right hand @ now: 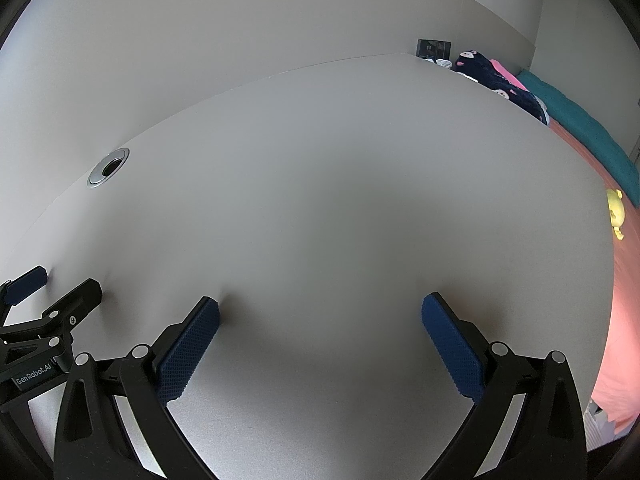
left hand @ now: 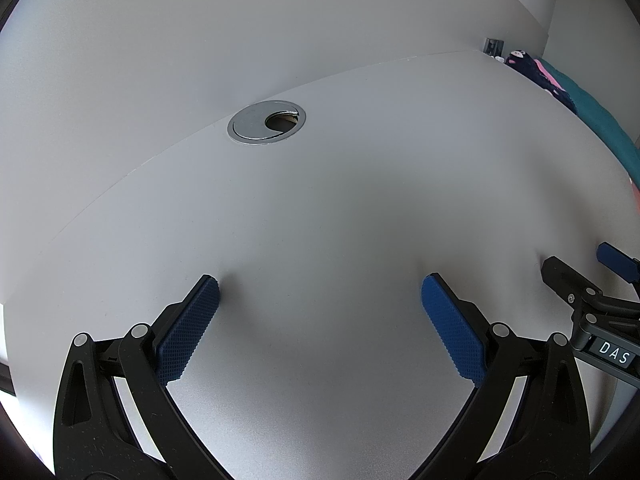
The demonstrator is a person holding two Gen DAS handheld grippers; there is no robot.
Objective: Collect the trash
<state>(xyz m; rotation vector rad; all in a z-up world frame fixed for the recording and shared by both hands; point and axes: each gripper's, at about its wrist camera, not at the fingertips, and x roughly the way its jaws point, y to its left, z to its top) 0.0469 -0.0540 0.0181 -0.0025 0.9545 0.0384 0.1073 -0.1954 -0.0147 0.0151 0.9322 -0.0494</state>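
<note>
No piece of trash shows in either view. My left gripper (left hand: 320, 284) rests open on the white desk (left hand: 340, 208), its blue pads wide apart with nothing between them. My right gripper (right hand: 320, 304) is open too, tips down on the same desk (right hand: 340, 184), holding nothing. The two grippers sit side by side: the right gripper (left hand: 580, 264) appears at the right edge of the left wrist view, and the left gripper (right hand: 56, 280) at the left edge of the right wrist view.
A round metal cable grommet (left hand: 267, 121) with an open hole is set in the desk near the white wall (left hand: 240, 20). Beyond the desk's right edge lies a bed with a teal blanket (right hand: 580, 120), dark patterned cloth (right hand: 504, 84), pink sheet (right hand: 624, 320) and yellow toy (right hand: 616, 210).
</note>
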